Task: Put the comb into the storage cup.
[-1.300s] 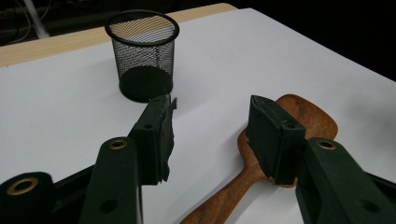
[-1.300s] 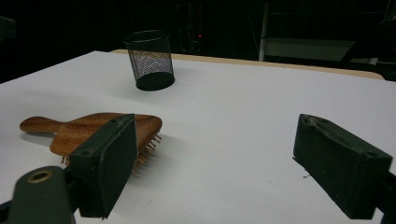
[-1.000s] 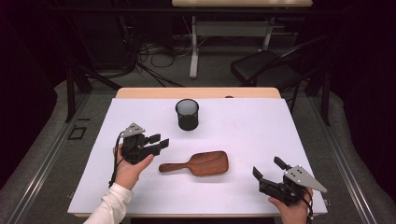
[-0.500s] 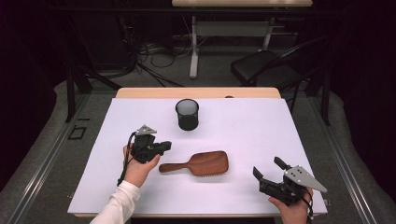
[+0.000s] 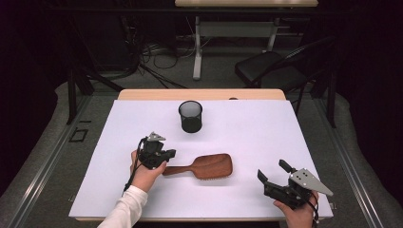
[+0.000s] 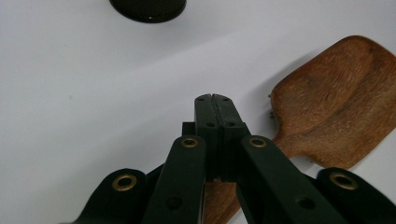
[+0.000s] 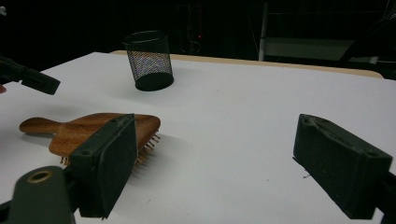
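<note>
Reaching in from the bottom edge, the left hand (image 5: 142,173) holds the left gripper (image 5: 167,154) low over the bench (image 5: 247,137), pointing at the handle end of the wooden hairbrush (image 5: 206,165). Its jaws have just been closing and now meet flat against each other in the left gripper view, with nothing pinched between them; the brush handle runs beneath them there, and whether they touch it cannot be told. The hairbrush lies bristles down near the middle of the bench, handle toward the left hand. The right hand (image 5: 298,214), cut off by the bottom edge, rests the right gripper (image 5: 273,175) near the front right corner, jaws wide and holding nothing, well apart from the brush. A black mesh cup (image 5: 190,116) stands farther back; the left gripper view cuts off its top.
</note>
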`<state>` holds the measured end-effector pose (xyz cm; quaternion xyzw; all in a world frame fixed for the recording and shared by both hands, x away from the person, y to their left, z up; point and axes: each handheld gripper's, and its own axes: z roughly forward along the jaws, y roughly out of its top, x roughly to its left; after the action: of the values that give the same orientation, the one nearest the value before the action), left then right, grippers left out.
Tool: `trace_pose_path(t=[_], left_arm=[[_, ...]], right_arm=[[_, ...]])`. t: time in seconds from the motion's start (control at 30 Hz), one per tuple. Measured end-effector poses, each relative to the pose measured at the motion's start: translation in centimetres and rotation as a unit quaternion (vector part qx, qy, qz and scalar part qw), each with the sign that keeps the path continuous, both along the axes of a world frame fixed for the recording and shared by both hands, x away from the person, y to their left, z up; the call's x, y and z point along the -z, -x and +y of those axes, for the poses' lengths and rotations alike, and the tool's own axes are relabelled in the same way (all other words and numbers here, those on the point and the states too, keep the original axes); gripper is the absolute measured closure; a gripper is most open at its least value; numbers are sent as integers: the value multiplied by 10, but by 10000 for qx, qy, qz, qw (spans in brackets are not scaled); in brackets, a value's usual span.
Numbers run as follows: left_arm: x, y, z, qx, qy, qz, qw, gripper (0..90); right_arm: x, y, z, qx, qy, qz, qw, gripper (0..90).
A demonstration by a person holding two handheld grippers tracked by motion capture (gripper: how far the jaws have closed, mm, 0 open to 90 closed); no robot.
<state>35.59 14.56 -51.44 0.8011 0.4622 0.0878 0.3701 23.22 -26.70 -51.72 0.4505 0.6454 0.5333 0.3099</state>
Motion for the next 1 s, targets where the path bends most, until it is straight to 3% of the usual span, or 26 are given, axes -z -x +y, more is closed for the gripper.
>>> trace_pose_path(t=[0.47, 1.0], left_arm=[[23, -2, -5, 146, -309, 309, 9989, 900], [31, 14, -12, 460, -665, 377, 9960, 900]], right_arm=[[1, -1, -1, 2, -48, 25, 10000, 132], [1, -1, -2, -1, -46, 47, 10000, 134]])
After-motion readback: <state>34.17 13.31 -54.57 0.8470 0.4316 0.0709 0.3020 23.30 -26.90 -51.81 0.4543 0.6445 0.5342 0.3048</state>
